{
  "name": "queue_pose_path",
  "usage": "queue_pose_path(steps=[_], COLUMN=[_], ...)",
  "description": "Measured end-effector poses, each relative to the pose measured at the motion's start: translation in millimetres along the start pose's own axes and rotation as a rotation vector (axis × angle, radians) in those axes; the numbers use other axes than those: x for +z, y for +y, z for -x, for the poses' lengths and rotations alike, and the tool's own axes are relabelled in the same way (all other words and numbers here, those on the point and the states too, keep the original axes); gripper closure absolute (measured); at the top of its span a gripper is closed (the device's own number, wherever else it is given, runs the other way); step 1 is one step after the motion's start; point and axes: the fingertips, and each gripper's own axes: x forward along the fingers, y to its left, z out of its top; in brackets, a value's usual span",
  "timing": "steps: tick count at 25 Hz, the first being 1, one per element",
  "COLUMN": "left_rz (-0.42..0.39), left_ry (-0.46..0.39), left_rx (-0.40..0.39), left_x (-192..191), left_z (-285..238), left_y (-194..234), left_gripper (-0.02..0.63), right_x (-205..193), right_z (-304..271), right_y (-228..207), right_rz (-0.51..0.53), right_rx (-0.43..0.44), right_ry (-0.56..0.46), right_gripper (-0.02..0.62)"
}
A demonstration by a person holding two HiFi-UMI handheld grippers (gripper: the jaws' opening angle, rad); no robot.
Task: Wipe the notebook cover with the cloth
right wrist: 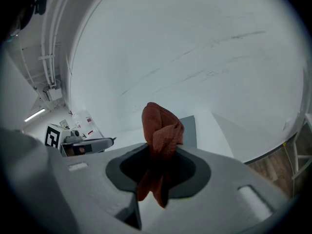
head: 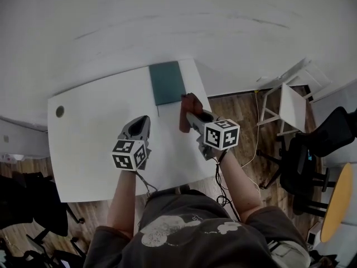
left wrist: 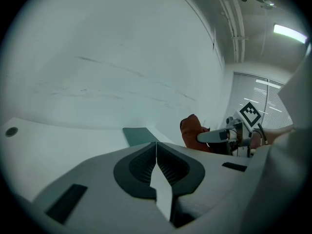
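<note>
Hole (head: 59, 111): small, round and dark, in the far left corner of the tabletop.
Table (head: 83, 172): white, rectangular, set against a pale wall; wood floor shows on both sides of it.
Left gripper (head: 143, 121): held over the middle of the table, nose pointing towards the wall. Its jaws are pressed together with nothing between them. Its marker cube (head: 129, 154) sits at the near end, above the person's forearm.
Notebook (head: 166, 82): dark teal cover, lying flat at the far edge of the table, right of centre. It is ahead of both grippers and nothing rests on its cover.
Cloth (head: 189, 104): rust-red and bunched. It sticks out beyond the right gripper's tips, with a loose tail hanging behind the pads. It is just beside the near right corner of the notebook; whether it touches cannot be told.
Right gripper (head: 187, 115): near the right edge of the table, well apart from the left one. Its jaws are pinching the cloth. Its marker cube (head: 221, 134) is at the near end.
Frame (head: 290, 96): white, on the floor right of the table.
Chair (head: 312, 149): black office chair, right of the frame.
Round top (head: 337, 202): yellow, at the far right edge, partly cut off.
</note>
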Motion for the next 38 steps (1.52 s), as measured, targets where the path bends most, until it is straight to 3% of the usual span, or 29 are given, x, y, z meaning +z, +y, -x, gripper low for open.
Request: queue_pose_path(steps=[9,18,26,38], left_rz=[0.004,0.015,0.003,-0.033], left_ry=[0.073,0.145,0.201,0.279], left_rx=[-0.078,-0.145,-0.121,-0.055], left_x=[13,-9,-30,-48], left_z=[-54,-97,-129,-164], left_y=[42,51,53,57], left_gripper=[0.600,0.600,0.600,0.600], right_x=[23,38,54,63], right_z=[-57,-99,-118,-169], right_y=[-8,-17,-41,-58], right_rz=[-0.007,-0.018,-0.014,0.020], right_rx=[-0.048,-0.099,-0.080,0.020], right_ry=[0.025,0.034,0.050,0.093], right_gripper=[0.489,0.489,0.489,0.489])
